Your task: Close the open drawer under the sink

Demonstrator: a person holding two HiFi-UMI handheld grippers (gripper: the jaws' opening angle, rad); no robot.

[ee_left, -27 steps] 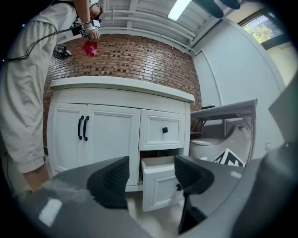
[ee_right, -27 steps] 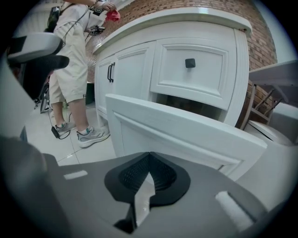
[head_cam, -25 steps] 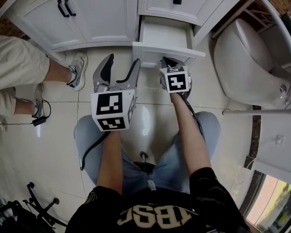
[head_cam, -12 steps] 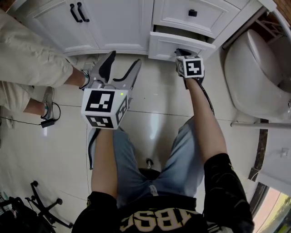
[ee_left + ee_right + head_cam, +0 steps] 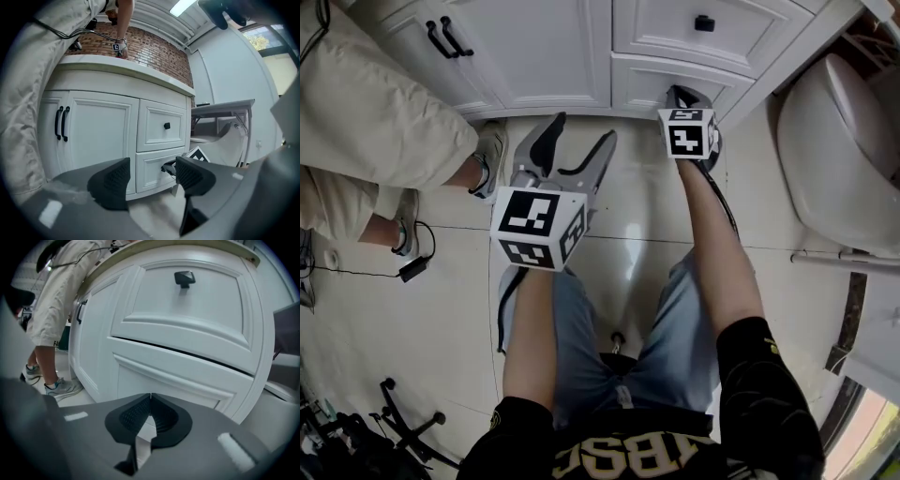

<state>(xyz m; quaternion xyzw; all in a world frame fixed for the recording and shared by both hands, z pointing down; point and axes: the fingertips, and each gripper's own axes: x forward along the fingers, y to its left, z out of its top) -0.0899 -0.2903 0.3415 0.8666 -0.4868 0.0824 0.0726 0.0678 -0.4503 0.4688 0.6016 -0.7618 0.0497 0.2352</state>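
- I am in a bathroom with a glossy pale tiled floor (image 5: 623, 220). A white vanity cabinet (image 5: 553, 56) runs along the top of the head view, and behind its countertop there is a brick wall (image 5: 154, 51).
- The lower drawer (image 5: 652, 82) is low in the cabinet. Its front looks about level with the cabinet face, with only a thin dark line along its top edge in the right gripper view.
- Directly above the lower drawer is the upper drawer (image 5: 722, 37), which has a small black knob (image 5: 704, 22).
- Left of the lower drawer is a pair of doors with two black bar handles (image 5: 450, 37).
- Right of the lower drawer, a white toilet (image 5: 844, 141) stands on the floor.
- My right gripper (image 5: 679, 96) has its jaws pressed together with nothing between them. Its tips are right at the lower drawer's front and appear to touch it.
- My left gripper (image 5: 581, 131) hangs over the floor, just left of the lower drawer and clear of it. Its jaws are spread wide and empty.
- Further left of the lower drawer a person in beige trousers (image 5: 375, 122) and pale sneakers (image 5: 491, 155) stands by the doors.
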